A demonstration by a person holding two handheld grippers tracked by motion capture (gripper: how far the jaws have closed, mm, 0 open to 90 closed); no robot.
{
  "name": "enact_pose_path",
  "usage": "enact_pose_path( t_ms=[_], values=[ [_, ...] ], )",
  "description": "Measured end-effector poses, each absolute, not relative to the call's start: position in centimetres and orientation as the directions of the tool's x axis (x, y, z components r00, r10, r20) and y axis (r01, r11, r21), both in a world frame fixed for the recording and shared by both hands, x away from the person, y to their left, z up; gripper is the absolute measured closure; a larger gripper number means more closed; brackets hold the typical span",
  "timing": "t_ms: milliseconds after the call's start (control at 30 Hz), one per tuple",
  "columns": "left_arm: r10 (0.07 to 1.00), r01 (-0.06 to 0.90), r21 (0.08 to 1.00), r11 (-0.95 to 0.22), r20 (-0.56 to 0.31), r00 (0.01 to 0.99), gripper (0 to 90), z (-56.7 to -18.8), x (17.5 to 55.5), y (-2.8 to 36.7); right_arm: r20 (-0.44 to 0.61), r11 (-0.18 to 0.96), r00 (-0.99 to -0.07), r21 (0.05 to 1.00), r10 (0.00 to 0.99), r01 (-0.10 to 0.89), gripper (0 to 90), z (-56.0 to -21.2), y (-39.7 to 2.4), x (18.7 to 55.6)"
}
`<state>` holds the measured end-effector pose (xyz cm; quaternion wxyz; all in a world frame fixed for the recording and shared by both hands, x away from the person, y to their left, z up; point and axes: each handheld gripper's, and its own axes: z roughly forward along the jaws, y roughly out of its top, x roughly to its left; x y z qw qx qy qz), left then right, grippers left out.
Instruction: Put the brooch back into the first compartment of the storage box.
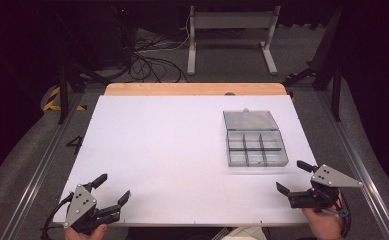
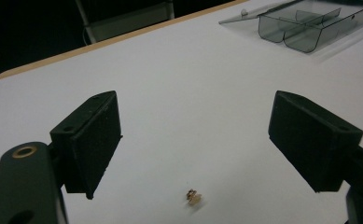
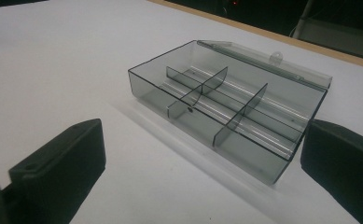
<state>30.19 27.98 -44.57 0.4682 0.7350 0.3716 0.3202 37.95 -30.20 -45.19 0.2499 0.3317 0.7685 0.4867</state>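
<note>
Presently, the white table (image 1: 172, 150) carries one clear smoky-grey compartment box (image 1: 256, 148), placed right of centre and toward the far half of the surface. Its lid (image 1: 250, 120) is folded fully back and lies flat on the table behind the tray, with a small latch tab at its far edge. Dividers split the tray into several cells; the right gripper view shows the cells bare.

The left gripper (image 1: 113, 188) sits at the near left corner of the table, held from below by the person's left hand (image 1: 86, 233). Its jaws stand wide apart with nothing between them. The left gripper view shows bare table between the pads, plus a small tan crumb-like scrap (image 2: 193, 197) lying on the surface near the bottom of the picture; what it is cannot be determined. The box appears at the upper right of that view, well apart from this gripper.

The right gripper (image 1: 292, 177) sits at the near right edge, held by the person's right hand (image 1: 323, 223), a grey three-cornered plate on top. Its jaws are likewise spread wide and grip nothing. It is near the box's front right corner but clear of it; in the right gripper view the box lies ahead between the two pads, untouched.

A light wooden strip (image 1: 196, 89) borders the table's far edge.
</note>
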Motion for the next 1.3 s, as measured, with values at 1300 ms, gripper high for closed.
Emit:
enact_pose_path(
  t_ms=[1300],
  values=[
    [0.85, 0.283, 0.907, -0.312, 0.134, 0.51, 18.9, -43.7, 31.4, 27.7, -0.056, 0.314, -0.671, 0.91, 0.739, 0.27, 1.1, -45.5, -29.8, 38.1]
  ],
)
